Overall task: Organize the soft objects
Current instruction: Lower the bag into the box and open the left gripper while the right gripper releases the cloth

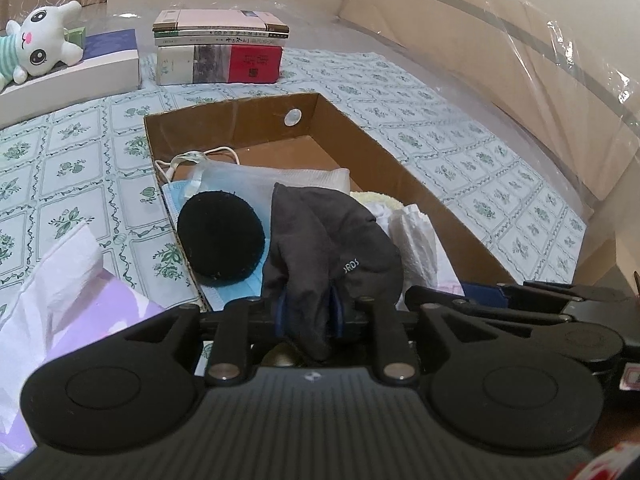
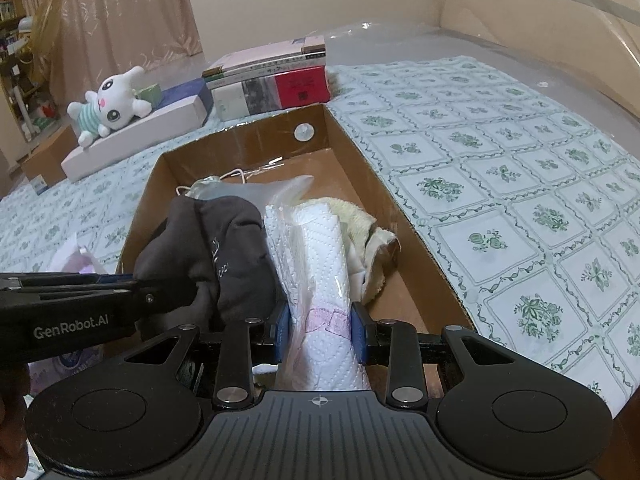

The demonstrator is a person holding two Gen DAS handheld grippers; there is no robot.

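Observation:
An open cardboard box [image 1: 360, 132] [image 2: 360, 160] sits on the patterned cloth. My left gripper [image 1: 308, 316] is shut on a dark grey glove [image 1: 320, 248] [image 2: 216, 236] held over the box's near end. My right gripper [image 2: 320, 336] is shut on a pack of white paper towel in clear wrap [image 2: 320, 264] [image 1: 416, 240], also over the box. Inside lie a black round pad [image 1: 220, 236], a blue face mask [image 1: 236, 292], a clear bag [image 1: 232, 180] and a yellowish cloth [image 2: 356, 220].
A stack of books [image 1: 220, 48] [image 2: 272, 80] stands behind the box. A white plush toy [image 1: 36, 44] [image 2: 108, 104] lies on a white box [image 1: 80, 76] at the back left. A purple tissue pack [image 1: 60, 308] lies at the near left. A plastic-covered wall [image 1: 520, 60] runs along the right.

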